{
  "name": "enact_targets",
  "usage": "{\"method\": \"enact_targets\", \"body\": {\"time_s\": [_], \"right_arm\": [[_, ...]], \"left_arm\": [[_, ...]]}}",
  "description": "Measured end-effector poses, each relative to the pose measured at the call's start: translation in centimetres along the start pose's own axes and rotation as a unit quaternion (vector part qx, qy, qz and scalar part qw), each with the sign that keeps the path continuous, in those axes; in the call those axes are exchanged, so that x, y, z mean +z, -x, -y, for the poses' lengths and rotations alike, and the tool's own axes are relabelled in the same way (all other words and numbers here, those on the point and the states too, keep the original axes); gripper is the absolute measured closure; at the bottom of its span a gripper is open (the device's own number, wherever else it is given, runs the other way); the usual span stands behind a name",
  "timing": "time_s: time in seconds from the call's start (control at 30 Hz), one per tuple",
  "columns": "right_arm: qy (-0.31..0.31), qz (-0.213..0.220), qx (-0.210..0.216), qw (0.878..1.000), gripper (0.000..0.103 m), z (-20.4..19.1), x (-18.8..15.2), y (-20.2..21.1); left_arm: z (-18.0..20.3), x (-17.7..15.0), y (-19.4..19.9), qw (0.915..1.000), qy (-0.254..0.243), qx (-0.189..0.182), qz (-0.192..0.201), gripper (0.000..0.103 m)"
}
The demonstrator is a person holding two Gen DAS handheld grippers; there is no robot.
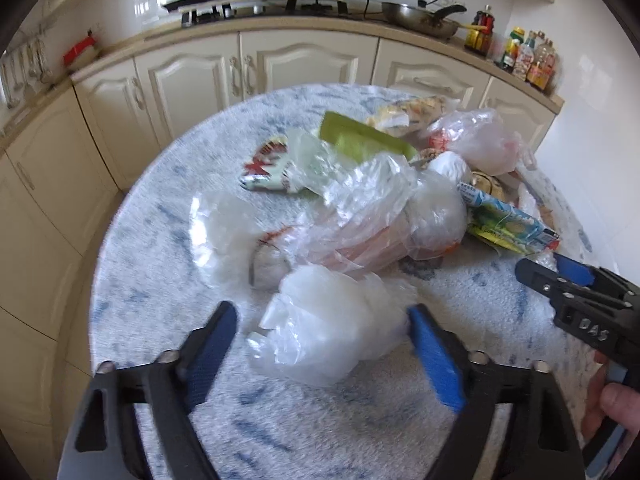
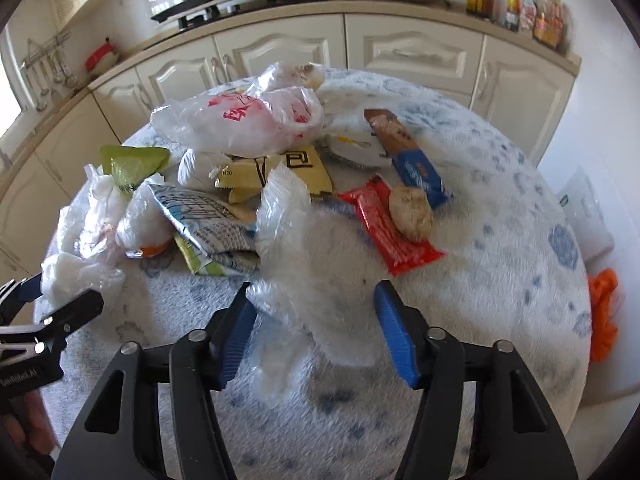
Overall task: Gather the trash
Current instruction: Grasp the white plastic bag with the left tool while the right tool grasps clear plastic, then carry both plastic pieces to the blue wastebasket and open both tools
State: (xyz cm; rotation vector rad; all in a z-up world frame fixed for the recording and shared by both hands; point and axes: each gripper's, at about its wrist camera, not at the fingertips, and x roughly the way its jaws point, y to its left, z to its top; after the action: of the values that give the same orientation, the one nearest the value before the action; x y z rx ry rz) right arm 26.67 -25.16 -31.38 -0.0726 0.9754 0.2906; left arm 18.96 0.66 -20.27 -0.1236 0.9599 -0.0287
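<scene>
Clear bags (image 1: 352, 208) hide much of the trash beneath; the orange item (image 2: 604, 312) is cut off, unidentifiable.

Left tongs (image 1: 322, 320) straddle a crumpled white plastic bag (image 1: 328, 328) on the table (image 1: 140, 280).

Trash heap (image 2: 240, 168) blocks table centre; fluffy cloth (image 2: 500, 240) right side free.

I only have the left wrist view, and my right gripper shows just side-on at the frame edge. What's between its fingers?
Observer: The right gripper straddles a crumpled clear plastic bag. Its jaws are open, and only one pad touches the bag.
Operator: Any trash beyond it?
Observer: A red wrapper lies just beyond, with a round pale lump resting on it.
Operator: Anything off the table?
Observer: Something orange sits past the table edge on the right.
</scene>
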Motion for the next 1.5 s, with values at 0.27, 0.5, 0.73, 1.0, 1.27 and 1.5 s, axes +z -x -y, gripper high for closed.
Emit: {"method": "enact_targets", "body": {"time_s": [0.27,0.5,0.73,1.0,1.27,1.5], "right_arm": [[-0.029,0.006,0.029,0.999,0.084,1.6,-1.1,1.1],[-0.073,0.019,0.064,0.995,0.085,3.5,-2.9,3.0],[-0.105,0.047,0.088,0.989,0.085,5.7,-3.8,5.7],[-0.140,0.104,0.072,0.982,0.085,10.2,-4.9,10.8],[-0.221,0.144,-0.019,0.964,0.085,19.9,-9.8,17.5],[-0.303,0.101,-0.087,0.944,0.085,28.2,-16.7,17.7]], "left_arm": [[-0.3,-0.1,-0.1,0.9992,-0.002,-0.039,-0.003,0.054],[-0.1,-1.6,1.8,0.9979,-0.016,-0.062,0.007,0.055],[3.2,-2.3,4.7,0.9948,-0.057,-0.077,0.034,0.055],[9.4,-1.7,7.2,0.9819,-0.126,-0.126,0.065,0.055],[21.2,-2.0,7.7,0.9420,-0.242,-0.224,0.062,0.055],[31.6,-5.2,3.4,0.9023,-0.316,-0.293,-0.017,0.055]]}}
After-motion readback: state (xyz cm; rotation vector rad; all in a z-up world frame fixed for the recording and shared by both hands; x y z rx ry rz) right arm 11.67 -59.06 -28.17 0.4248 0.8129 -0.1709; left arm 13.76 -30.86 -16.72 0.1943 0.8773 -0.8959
